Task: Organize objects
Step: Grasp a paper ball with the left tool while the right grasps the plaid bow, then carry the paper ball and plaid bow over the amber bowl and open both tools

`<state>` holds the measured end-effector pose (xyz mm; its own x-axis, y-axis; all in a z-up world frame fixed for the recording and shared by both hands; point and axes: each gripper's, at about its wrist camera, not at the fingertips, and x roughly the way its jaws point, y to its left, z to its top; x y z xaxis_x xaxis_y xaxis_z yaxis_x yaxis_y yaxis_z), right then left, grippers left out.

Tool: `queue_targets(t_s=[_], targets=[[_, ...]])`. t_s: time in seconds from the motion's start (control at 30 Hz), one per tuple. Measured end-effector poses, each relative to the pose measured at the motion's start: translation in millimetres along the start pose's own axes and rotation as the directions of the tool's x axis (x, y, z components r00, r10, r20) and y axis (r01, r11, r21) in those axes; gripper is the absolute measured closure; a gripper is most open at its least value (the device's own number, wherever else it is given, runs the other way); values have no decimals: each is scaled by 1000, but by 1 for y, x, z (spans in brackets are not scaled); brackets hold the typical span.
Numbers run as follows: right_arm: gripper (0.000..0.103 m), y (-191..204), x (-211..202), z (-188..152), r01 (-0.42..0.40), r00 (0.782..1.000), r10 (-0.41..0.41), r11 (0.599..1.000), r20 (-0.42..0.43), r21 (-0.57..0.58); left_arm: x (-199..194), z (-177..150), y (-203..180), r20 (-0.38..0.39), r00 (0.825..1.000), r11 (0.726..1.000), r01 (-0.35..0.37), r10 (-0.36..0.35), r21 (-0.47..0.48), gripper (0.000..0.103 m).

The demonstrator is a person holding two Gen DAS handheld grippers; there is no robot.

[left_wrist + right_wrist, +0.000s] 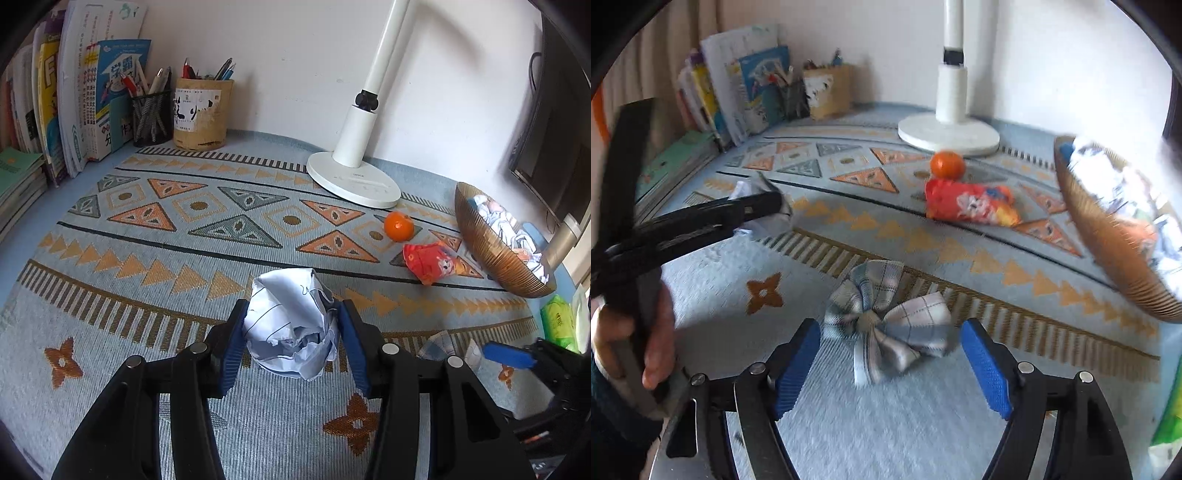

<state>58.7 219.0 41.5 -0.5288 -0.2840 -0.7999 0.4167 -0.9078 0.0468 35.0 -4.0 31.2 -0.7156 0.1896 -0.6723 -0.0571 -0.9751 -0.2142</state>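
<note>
Two grippers: left gripper [291, 332] clamps crumpled lined paper ball [291, 325]; right gripper [890, 365] gapes wide, straddling plaid fabric bow [886, 325]. Ribbed gold bowl [480, 236] holds crumpled papers.

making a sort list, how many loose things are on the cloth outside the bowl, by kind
crumpled paper ball: 1, clamped in the left tool
plaid fabric bow: 1, between the open pads of the right tool
orange fruit: 1
red snack packet: 1
total: 4
</note>
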Motion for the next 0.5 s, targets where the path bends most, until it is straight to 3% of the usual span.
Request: queue_targets(t_s=[0.07,0.1,0.2,0.23,0.3,0.4,0.5], targets=[[29,-2,7,3,-3,1000,3,1000,-10,20,1,0,0,-6,1000,1000,5,-5,-7,57],[37,-1,11,4,6,1000,-6,1000,-24,27,2,0,1,-9,1000,1000,8,-8,-9,57],[45,2,14,2,25,1000,-24,999,-19,35,2,0,1,-12,1000,1000,10,-10,-8,57],[59,7,14,2,59,998,-59,998,-20,11,2,0,1,-10,1000,1000,10,-10,-7,57],[77,16,11,0,41,999,-41,999,-22,-1,2,0,1,-9,1000,1000,3,-3,-3,57],[80,26,4,-5,65,998,-65,998,-14,-19,5,-1,-2,-33,999,1000,-10,10,18,57],[80,21,-11,-10,20,1000,-20,1000,4,7,4,0,-10,-32,999,998,-38,40,53,57]])
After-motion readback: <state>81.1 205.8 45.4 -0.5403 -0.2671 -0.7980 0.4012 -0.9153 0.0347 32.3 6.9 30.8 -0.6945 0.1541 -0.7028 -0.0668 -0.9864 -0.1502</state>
